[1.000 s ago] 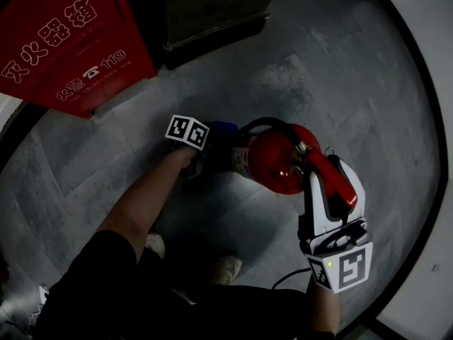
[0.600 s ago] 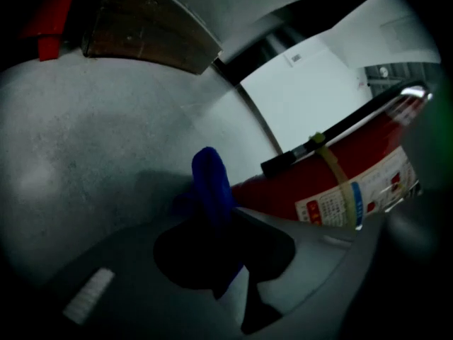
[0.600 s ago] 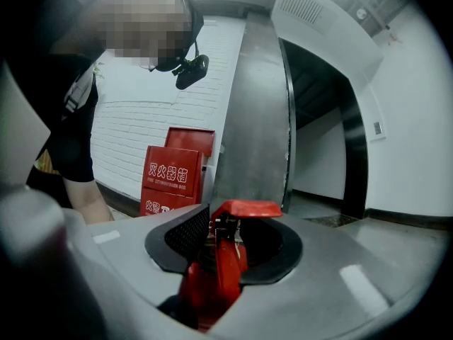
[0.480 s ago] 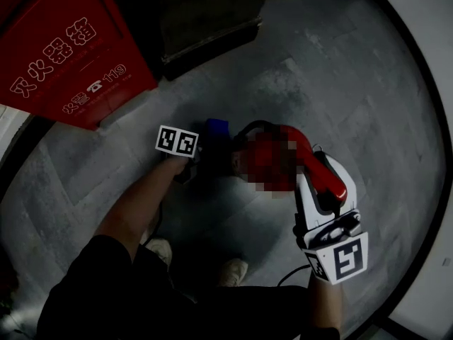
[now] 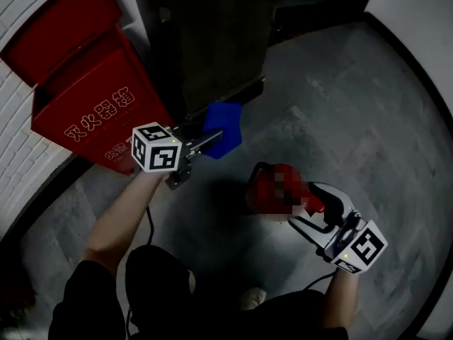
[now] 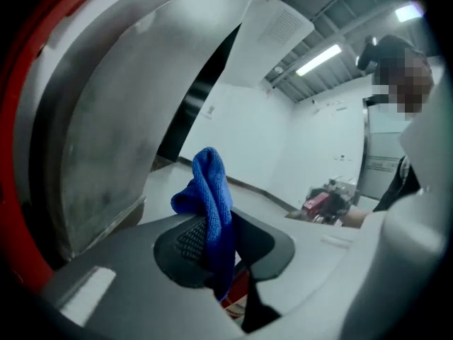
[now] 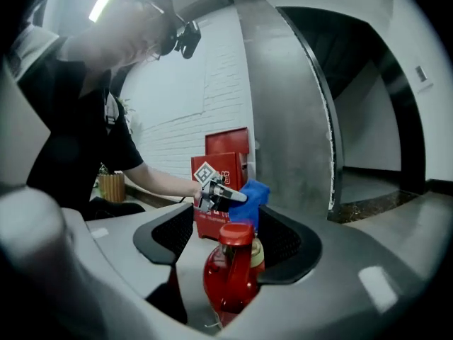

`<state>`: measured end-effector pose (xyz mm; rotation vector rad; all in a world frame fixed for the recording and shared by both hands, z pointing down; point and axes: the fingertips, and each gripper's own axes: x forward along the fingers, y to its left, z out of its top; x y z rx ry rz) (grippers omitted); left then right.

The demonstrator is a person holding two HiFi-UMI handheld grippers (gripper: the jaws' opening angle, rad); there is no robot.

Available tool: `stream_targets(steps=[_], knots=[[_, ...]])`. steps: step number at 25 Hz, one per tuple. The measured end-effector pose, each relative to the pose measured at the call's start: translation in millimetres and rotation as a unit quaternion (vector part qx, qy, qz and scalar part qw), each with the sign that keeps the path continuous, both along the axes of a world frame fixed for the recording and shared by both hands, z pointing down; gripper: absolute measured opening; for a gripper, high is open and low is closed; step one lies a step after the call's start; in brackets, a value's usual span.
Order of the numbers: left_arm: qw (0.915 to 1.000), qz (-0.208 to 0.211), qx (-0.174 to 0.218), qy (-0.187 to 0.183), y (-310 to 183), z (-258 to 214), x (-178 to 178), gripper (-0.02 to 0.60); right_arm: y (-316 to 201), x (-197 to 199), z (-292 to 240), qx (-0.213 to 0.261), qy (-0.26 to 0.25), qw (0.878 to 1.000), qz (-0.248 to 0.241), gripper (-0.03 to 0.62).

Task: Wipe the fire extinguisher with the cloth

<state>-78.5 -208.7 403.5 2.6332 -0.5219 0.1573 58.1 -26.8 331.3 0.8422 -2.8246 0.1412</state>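
- left gripper (image 5: 212, 139): jaws closed on the blue cloth (image 5: 224, 127). In the left gripper view the fabric is pinched between both pads, and 1 fold sticks up past the tips.
- right gripper (image 5: 311, 210): its jaws have just been opening and stand wide. The top of the fire extinguisher (image 7: 228, 278) sits between them, but neither pad presses on it, so we read it as let go, not held.
- The extinguisher stands upright on the grey floor (image 5: 368, 105) with its long axis vertical. The head view looks almost straight down onto its top.
- Key relation: in the head view the extinguisher lies at 4 o'clock from the cloth, well apart. The cloth is up in the air, clear of the cylinder.
- In the right gripper view the cloth shows at 12 o'clock, above and behind the extinguisher's head.
- Our right hand is the nearer 1, but the left hand carries the wiping tool.
- Our judgement: the next move needs the cloth brought down toward 4 o'clock onto the cylinder wall, then stroked along the vertical axis.
- Risk as we judge it: with nothing clamped on it, the extinguisher could rock or tip under a sideways wipe.
- Containers: 1 red extinguisher box (image 5: 92, 112) at 9 o'clock of the left gripper, against the brick wall (image 5: 18, 154). Its lid looks raised, and we can't tell what's inside.
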Motion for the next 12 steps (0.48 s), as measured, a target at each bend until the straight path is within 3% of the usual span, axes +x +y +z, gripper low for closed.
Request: stream_targets(steps=[3, 6, 12], knots=[[0.9984, 0.024, 0.032, 0.039, 16, -68, 15, 0.054, -12, 21, -34, 0.034, -0.046, 0.998, 0.036, 0.284], [0.9935, 0.061, 0.066, 0.07, 45, -116, 37, 0.054, -27, 26, -70, 0.061, -0.071, 0.992, 0.09, 0.239], [0.9739, 0.175, 0.121, 0.08, 112, -170, 96, 0.055, -50, -2, -97, 0.009, -0.139, 0.987, 0.085, 0.265]])
